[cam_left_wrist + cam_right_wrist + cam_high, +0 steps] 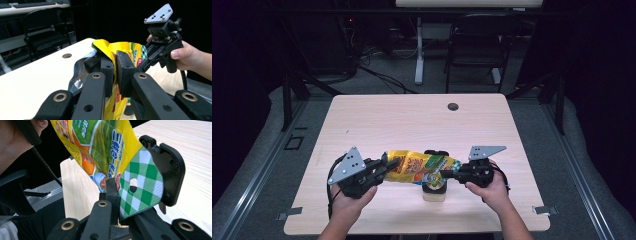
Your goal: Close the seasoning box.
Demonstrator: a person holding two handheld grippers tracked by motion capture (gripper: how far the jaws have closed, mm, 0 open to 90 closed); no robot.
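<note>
Both tools, left tool [379,171] and right tool [448,174], clamp opposite ends of the snack bag [419,167] above the small cup [434,190]; judged light, crinkly, slippery, best gripped at flat seams.

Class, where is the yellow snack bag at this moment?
In the high view the yellow snack bag hangs above the near middle of the table, stretched between the left gripper and the right gripper, just over a small container.

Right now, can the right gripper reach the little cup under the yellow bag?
Probably not yet. The right gripper is shut on the yellow bag, which hangs right over the cup, so it would have to let go first.
</note>
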